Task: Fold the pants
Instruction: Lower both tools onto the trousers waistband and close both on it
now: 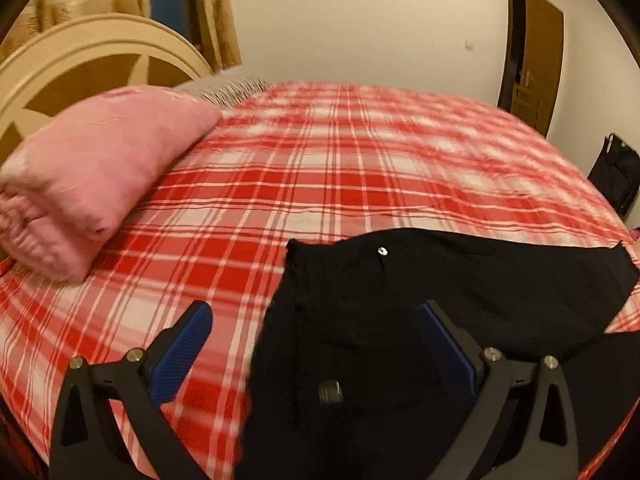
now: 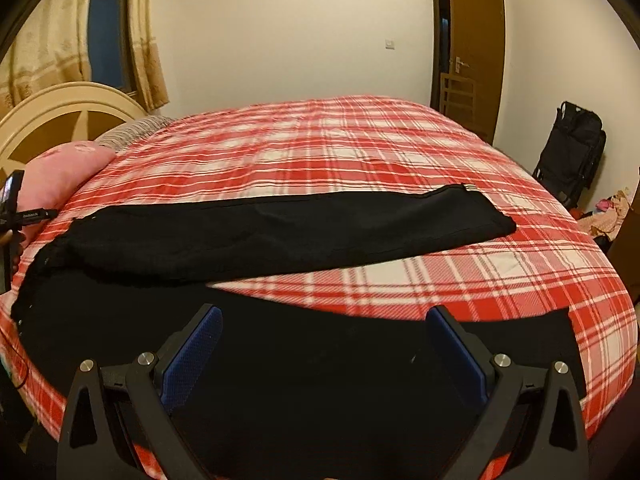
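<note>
— Pants (image 2: 280, 236) first: where do they lie against each pair of tongs?

— Black pants, spread on the bed (image 2: 360, 152) with its red and white plaid cover. In the right wrist view one leg runs across the bed from left to right, ending at a hem on the right; the other leg lies nearer, under and between the right tongs (image 2: 324, 344). In the left wrist view the waist end with a small metal button (image 1: 382, 251) sits just ahead of the left tongs (image 1: 316, 336), and the cloth's left edge runs down between the two fingers.

— Are either tongs holding cloth?

— Neither. Both stand wide apart, blue pads (image 1: 182, 354) facing inward, nothing pinched; they hover over the fabric, and I cannot tell whether they touch it.

— What else is around?

— Largest first: a cream headboard (image 1: 80, 64) at the far left, patterned curtains (image 2: 48, 40) over a dark window, a brown door (image 2: 476, 52) on the far wall. A pink folded blanket or pillow (image 1: 104, 168) lies on the bed left of the pants, well apart from them. A black bag or folded cart (image 2: 572, 152) stands on the floor to the right.

— And the pose?

— Both tongs point forward across the bed, tilted slightly downward.
</note>
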The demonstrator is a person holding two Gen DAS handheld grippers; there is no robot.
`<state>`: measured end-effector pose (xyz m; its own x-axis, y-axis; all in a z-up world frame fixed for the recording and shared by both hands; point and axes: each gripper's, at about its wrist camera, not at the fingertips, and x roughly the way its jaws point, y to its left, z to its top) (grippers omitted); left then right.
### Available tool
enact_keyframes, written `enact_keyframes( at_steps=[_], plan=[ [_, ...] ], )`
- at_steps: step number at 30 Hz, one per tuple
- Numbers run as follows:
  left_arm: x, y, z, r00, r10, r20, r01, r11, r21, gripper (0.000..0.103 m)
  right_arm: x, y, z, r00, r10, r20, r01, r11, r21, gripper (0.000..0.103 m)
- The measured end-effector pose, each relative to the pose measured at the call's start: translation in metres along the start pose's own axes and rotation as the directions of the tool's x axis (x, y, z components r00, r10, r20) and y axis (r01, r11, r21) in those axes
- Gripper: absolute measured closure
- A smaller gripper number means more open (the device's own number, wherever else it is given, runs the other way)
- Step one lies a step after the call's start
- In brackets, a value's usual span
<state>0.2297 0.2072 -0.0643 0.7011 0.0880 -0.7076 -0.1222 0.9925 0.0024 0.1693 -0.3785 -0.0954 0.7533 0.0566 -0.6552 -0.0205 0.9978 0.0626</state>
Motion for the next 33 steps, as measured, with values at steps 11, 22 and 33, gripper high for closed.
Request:
enact_keyframes(
  at_steps=[11,22,33],
  plan=[
    [0.115,0.007,0.03,0.975,-0.046,-0.215,0.048,0.999,0.004,0.025,0.066,-0.085,0.057,0.994,-0.074,-0.083,0.081,0.993,0.087,0.001],
    [0.135,0.008,0.027,0.962,-0.114,-0.247,0.119,0.993,0.005,0.03,0.137,-0.194,0.102,0.98,-0.126,-0.156,0.165,0.949,0.269,0.006],
    [0.131,0.003,0.042,0.959,-0.13,-0.251,0.145,0.989,0.041,0.048,0.219,-0.262,0.144,0.963,-0.159,-0.219,0.212,0.945,0.249,0.008]
  ],
)
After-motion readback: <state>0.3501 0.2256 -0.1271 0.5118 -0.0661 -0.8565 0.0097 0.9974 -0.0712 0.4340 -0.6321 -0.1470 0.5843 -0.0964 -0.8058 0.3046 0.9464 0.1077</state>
